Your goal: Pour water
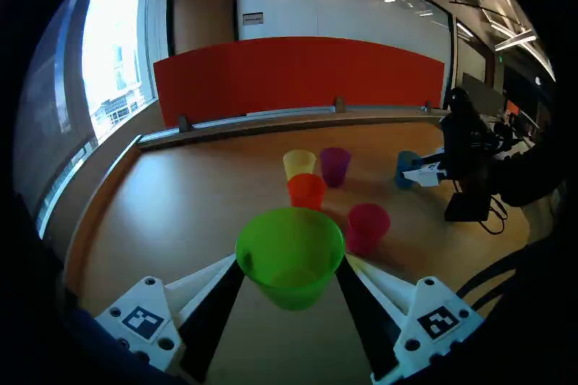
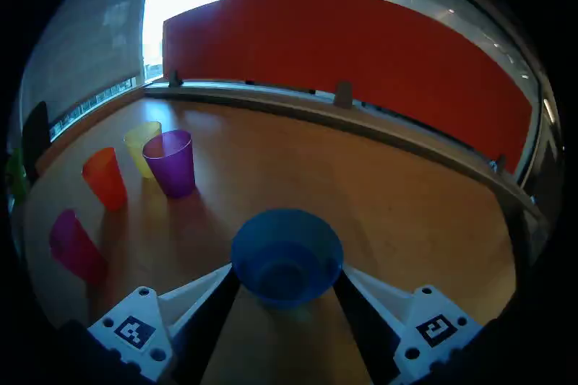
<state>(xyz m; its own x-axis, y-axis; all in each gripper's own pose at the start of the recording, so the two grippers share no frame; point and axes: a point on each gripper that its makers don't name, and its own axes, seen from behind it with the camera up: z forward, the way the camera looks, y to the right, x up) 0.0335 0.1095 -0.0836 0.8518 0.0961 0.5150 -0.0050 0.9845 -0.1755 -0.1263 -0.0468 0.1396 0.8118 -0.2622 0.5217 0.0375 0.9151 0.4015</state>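
A green cup [image 1: 290, 256] sits upright between the fingers of my left gripper [image 1: 289, 277], which is shut on it above the wooden table [image 1: 180, 204]. My right gripper [image 2: 287, 277] is shut on a blue cup [image 2: 287, 255], also upright. In the left gripper view the blue cup [image 1: 404, 168] and the right gripper [image 1: 426, 174] appear far right, held by a person in dark clothing. A sliver of the green cup [image 2: 16, 174] shows at the left edge of the right gripper view. I cannot tell whether either cup holds water.
Yellow [image 1: 299, 163], purple [image 1: 335, 165], orange [image 1: 306, 191] and magenta [image 1: 367, 227] cups stand grouped mid-table; they are yellow [image 2: 141, 145], purple [image 2: 172, 162], orange [image 2: 105, 178], magenta [image 2: 76, 246] in the right gripper view. A red divider panel [image 1: 296, 74] closes the table's far edge. Windows lie left.
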